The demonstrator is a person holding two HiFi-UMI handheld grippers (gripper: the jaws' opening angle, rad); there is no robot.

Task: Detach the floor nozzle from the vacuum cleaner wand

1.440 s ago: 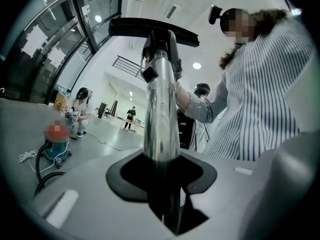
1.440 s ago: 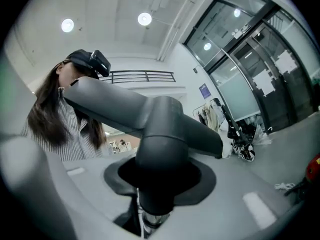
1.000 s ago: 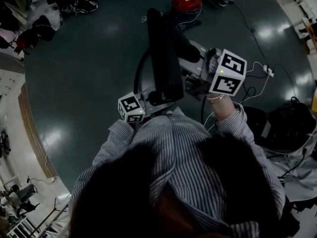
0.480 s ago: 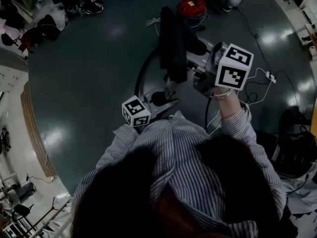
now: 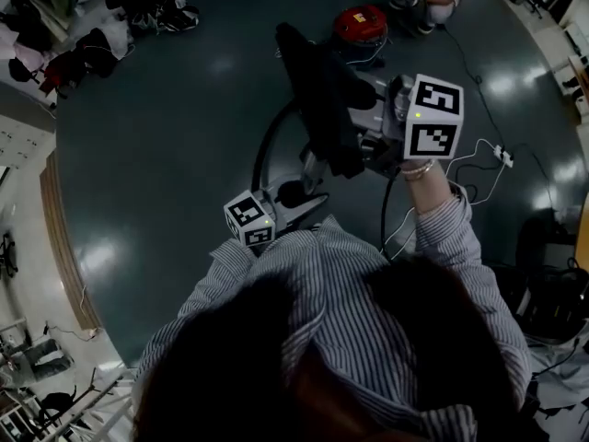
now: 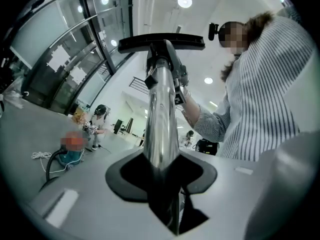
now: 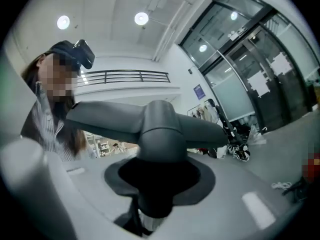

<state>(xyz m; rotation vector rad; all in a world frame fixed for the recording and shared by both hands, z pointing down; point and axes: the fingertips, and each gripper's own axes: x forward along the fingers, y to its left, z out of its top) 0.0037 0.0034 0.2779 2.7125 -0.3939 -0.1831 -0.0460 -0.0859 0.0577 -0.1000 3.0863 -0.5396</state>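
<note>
Left gripper (image 6: 162,184) first, through its own camera: I see its jaws closed partway onto the shiny metal wand (image 6: 161,119), and the tube fills the notch between the pads. The wand runs straight away from the camera to the floor nozzle (image 6: 161,41), a black bar set crosswise at its far end. As far as I can make out, nozzle and wand are joined. At the right is the person's striped shirt (image 6: 265,99), with one sleeve reaching toward the nozzle's neck. Low at the left a red vacuum canister (image 6: 67,154) sits on the floor, partly blurred, with a coil of white cable (image 6: 40,155) just beside it.

From the right gripper view, the right gripper (image 7: 152,194) is clamped on the nozzle's dark grey neck. The jaws stand about half apart with the neck filling the space between them. The nozzle's head spreads left and right just beyond the jaws. A glass wall (image 7: 260,69) stands behind at the right.

From the head view I look steeply down over the person's hair and shoulders. The left gripper sits low and close to the body, and the right one is farther out at the right. The black nozzle is lifted off the dark floor (image 5: 156,155) between and beyond them. A black hose (image 5: 265,145) curves down at its left. The red canister stands on the floor past the nozzle, and a white power strip (image 5: 500,155) lies well off to the right.
</note>
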